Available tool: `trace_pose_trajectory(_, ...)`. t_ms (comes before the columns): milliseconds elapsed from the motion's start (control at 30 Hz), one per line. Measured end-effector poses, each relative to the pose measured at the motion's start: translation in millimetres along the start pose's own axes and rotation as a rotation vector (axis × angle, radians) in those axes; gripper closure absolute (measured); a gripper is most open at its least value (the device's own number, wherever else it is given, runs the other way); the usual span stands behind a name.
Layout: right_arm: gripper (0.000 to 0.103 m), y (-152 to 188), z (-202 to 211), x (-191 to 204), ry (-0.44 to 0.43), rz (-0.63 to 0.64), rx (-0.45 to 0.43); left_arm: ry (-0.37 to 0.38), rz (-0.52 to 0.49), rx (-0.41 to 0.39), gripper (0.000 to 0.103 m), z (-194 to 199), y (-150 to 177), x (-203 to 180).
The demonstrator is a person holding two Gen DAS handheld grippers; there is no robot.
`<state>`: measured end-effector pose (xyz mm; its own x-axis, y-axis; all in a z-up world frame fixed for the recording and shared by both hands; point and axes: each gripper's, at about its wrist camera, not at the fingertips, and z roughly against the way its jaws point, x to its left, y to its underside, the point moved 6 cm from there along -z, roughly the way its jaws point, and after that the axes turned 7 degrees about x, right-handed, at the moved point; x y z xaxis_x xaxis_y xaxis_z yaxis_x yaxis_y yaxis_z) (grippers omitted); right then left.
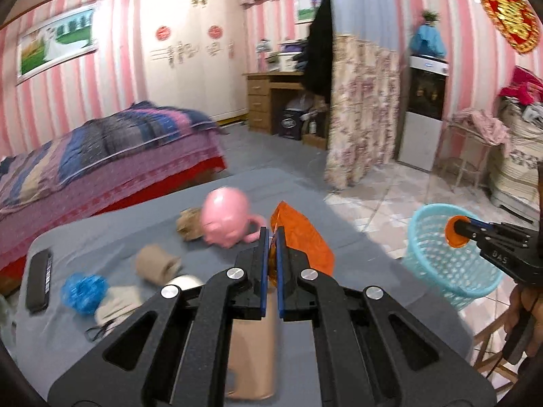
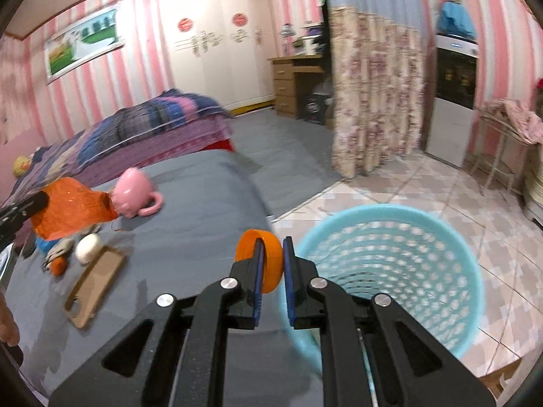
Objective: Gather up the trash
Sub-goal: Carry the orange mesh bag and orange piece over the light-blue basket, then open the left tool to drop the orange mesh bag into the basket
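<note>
Right wrist view: the right gripper (image 2: pixel 271 264) is closed on an orange cap (image 2: pixel 263 261), which stands on its edge between the pads, its open side turned to about 9 o'clock. The blue basket (image 2: pixel 441 237) lies at about 2 o'clock from the jaws, just beside them, on the tiled floor next to the grey table (image 2: pixel 203 203). Its mouth opens upward and a little toward the camera, so the inside wall is visible. I judge the right hand is the nearer one to the basket, and it should drop first.

In the left wrist view, the left gripper (image 1: pixel 272 254) has its jaws narrow, pinching an orange wrapper (image 1: pixel 302 237) by one edge. The wrapper spreads away from the pads toward 1 o'clock, with its long axis about the same way. From here the basket (image 1: pixel 424 237) is at 3 o'clock and well apart, with the table edge between, and the right gripper (image 1: pixel 456 234) with its cap (image 1: pixel 453 232) is already in front of the rim. So the left hand has to travel to 3 o'clock.

On the table stay a pink mug (image 1: pixel 224 217) lying on its side, a blue crumpled piece (image 1: pixel 83 291) at 9 o'clock, and a brown phone case (image 2: pixel 95 285).
</note>
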<state>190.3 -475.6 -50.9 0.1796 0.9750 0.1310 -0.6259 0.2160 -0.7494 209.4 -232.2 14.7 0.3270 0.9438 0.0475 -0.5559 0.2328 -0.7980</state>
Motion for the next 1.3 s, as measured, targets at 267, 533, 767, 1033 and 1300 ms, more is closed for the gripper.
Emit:
trace_pose_trajectory(267,0.091,4,15,-76,0.116,-0.105,-0.022,0.109,-0.072,-0.013,0.100,-8,-13,-71)
trace_pose_trajectory(533,0.091,12,27,-133,0.187,-0.193,-0.032,0.208,-0.117,0.002,0.100,-18,-8,-127)
trace_pose_trajectory(767,0.091,19,27,-154,0.205,-0.231,-0.032,0.262,-0.172,0.039,0.100,-36,0,-167)
trace_pose_trajectory(1033,0.092,22,22,-163,0.212,-0.248,-0.020,0.292,-0.231,0.077,0.100,-57,10,-204)
trace_pose_trajectory(1300,0.092,24,18,-167,0.219,-0.267,-0.011,0.302,-0.230,0.136,0.099,-92,16,-218)
